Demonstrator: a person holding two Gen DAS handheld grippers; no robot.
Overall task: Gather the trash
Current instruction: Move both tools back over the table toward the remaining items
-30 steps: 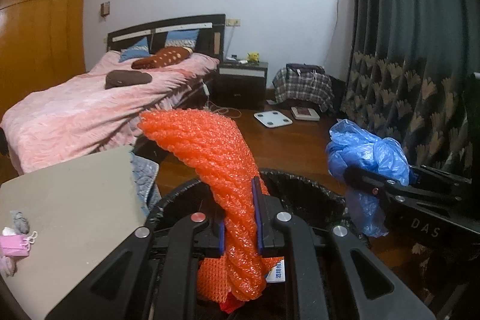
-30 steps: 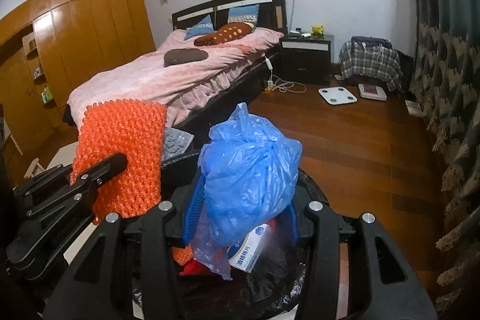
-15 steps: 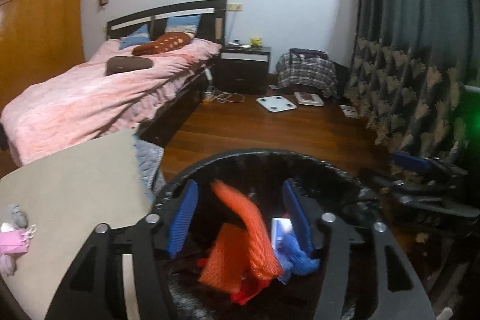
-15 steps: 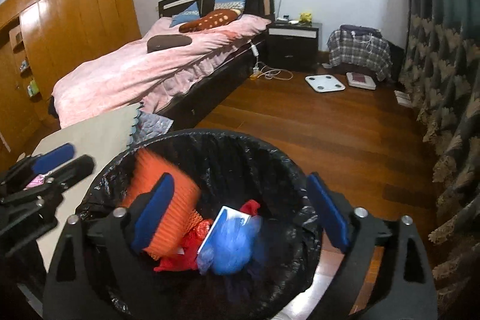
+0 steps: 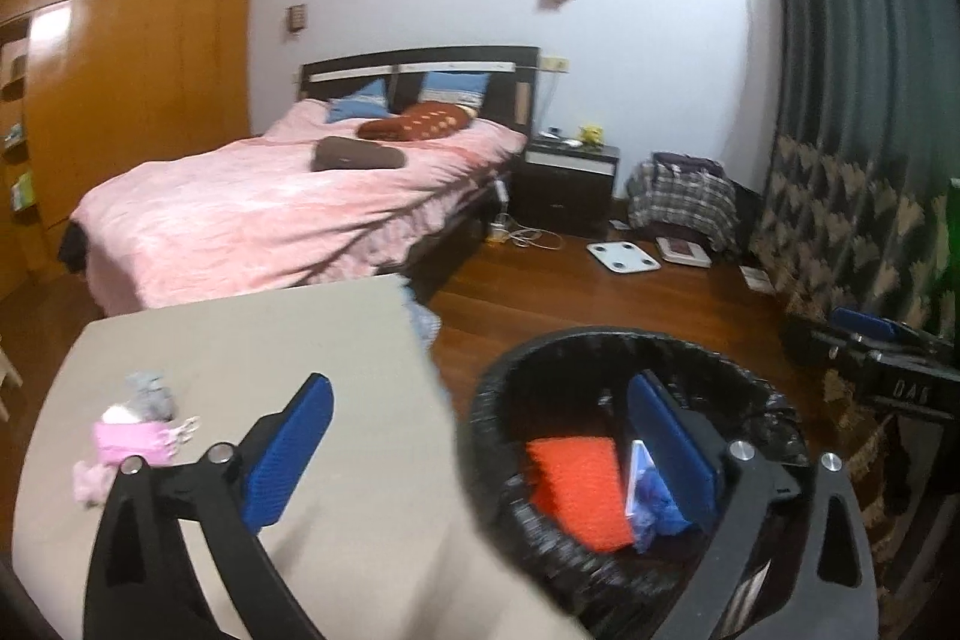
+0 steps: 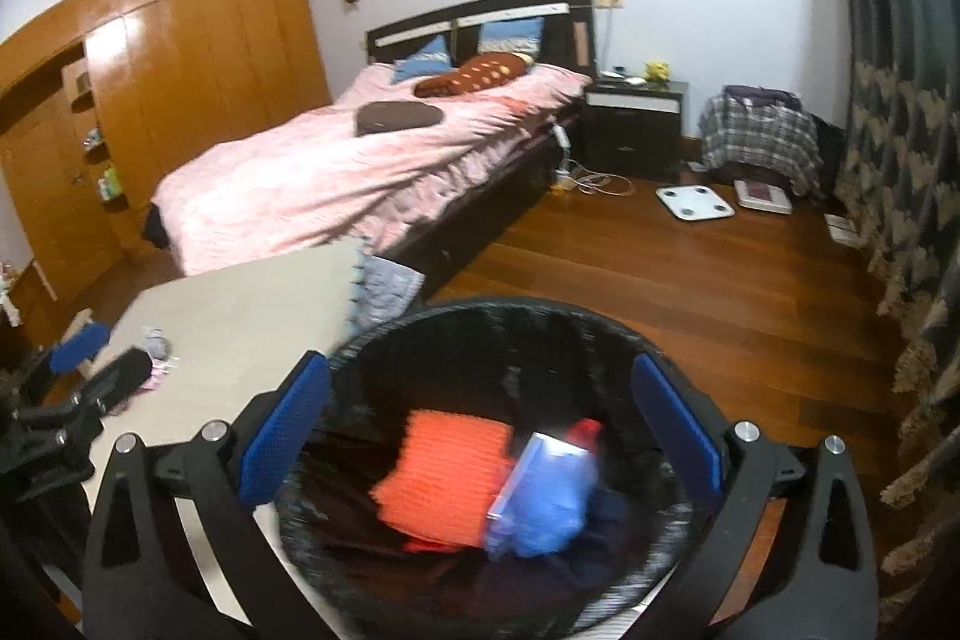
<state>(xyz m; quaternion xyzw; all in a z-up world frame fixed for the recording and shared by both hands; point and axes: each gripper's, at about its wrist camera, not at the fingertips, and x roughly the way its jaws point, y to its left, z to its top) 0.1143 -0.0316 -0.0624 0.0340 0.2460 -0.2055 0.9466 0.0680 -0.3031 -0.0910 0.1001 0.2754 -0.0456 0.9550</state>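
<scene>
table [image 5: 252,340] now in view, orange mesh [image 5: 579,490] dropped in bin [image 5: 492,436], hand-held grippers empty

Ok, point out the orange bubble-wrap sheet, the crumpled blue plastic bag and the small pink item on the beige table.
Orange bubble-wrap sheet [image 6: 447,472]: right wrist view, middle of its top face.
Crumpled blue plastic bag [image 6: 549,511]: right wrist view, its bulging centre.
Small pink item [image 5: 129,443]: left wrist view, its front face.

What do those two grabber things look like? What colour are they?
Both the left gripper and right gripper have black frames with two fingers, bright blue bumpy pads, and round silver bolts. The right one also shows white "DAS" lettering on its side in the left wrist view.
</scene>
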